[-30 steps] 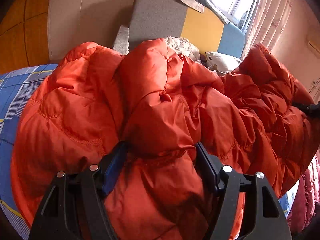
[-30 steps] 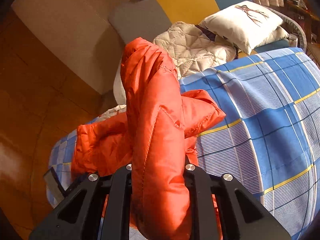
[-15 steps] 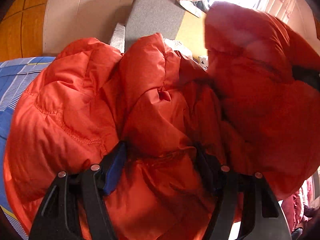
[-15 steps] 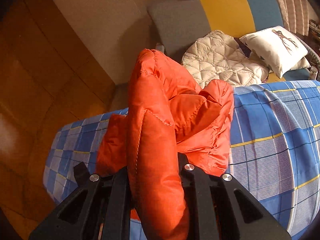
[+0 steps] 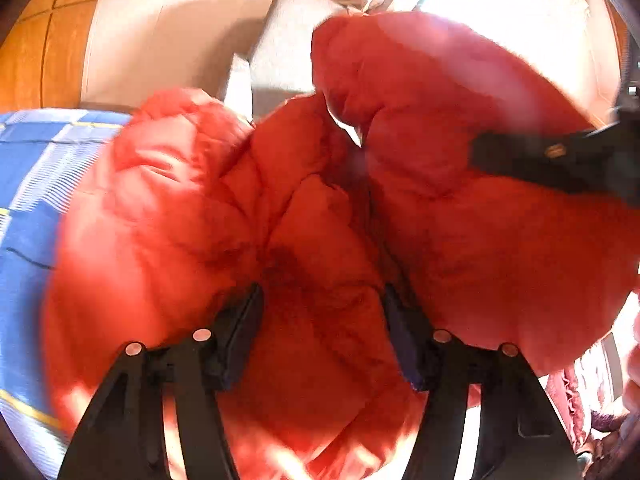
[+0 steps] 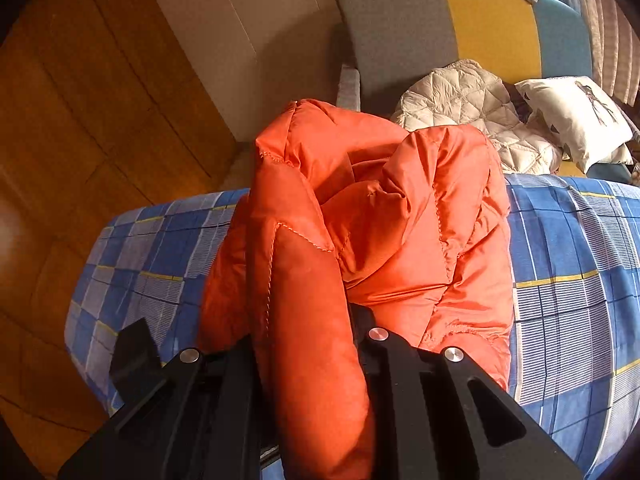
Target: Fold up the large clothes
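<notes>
Right wrist view: the right gripper clamps a padded fold of the orange down jacket, which runs lengthwise away from the camera, bunched above the blue checked bedspread. Beyond the jacket lie a cream quilted garment and a pillow. Left wrist view is blurred; the left gripper grips another jacket fold.

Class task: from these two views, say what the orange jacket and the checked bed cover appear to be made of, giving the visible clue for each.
Orange jacket: probably padded nylon or polyester shell; slight sheen, stitched quilt lines, puffy folds. Checked bed cover: looks like matte woven cotton; flat printed checks, no shine.
</notes>
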A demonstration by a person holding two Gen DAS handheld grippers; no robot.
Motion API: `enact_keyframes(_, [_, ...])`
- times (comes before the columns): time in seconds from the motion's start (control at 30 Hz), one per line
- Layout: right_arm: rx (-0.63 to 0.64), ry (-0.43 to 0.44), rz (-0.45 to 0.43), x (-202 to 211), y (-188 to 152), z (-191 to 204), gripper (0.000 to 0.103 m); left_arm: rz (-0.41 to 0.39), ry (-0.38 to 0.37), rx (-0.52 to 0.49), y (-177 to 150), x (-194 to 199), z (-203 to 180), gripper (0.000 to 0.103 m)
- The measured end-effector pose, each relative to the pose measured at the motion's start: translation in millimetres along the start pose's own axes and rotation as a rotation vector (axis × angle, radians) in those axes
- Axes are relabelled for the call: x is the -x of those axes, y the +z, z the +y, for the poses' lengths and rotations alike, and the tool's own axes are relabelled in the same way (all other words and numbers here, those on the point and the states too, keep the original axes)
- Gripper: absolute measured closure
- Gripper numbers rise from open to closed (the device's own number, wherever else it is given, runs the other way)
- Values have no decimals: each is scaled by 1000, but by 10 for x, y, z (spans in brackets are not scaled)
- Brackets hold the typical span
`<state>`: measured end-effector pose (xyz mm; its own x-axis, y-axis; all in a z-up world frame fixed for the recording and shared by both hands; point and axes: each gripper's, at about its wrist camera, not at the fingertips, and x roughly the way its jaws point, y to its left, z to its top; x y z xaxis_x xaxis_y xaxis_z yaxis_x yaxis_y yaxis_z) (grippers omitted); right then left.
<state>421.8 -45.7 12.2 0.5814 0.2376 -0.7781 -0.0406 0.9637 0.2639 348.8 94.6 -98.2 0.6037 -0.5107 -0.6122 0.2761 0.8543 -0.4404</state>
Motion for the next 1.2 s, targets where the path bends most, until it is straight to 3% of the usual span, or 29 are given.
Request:
enact_keyframes(0.23, [11, -48, -16, -160, -83, 243, 89, -48, 157, -26, -41, 469, 394, 45])
enact_keyframes(0.53, [-8, -77, 0, -529, -207, 523, 89, 5, 228, 31, -46, 471, 736, 46])
enact_keyframes(0.83, [21, -63, 23, -913, -426, 717, 89, -51, 189, 123, 20, 816, 933, 48])
enact_keyframes(0.97, [31, -35, 8, -940, -492, 701, 89, -55, 107, 148, 183, 807, 1037, 48])
enact_keyframes(1.03, [26, -18, -19, -913, -533, 651, 89, -48, 58, 150, 279, 745, 1077, 39])
enact_keyframes(1.2, [28, 5, -60, -850, -594, 594, 87, -25, -7, 117, 472, 703, 925, 34])
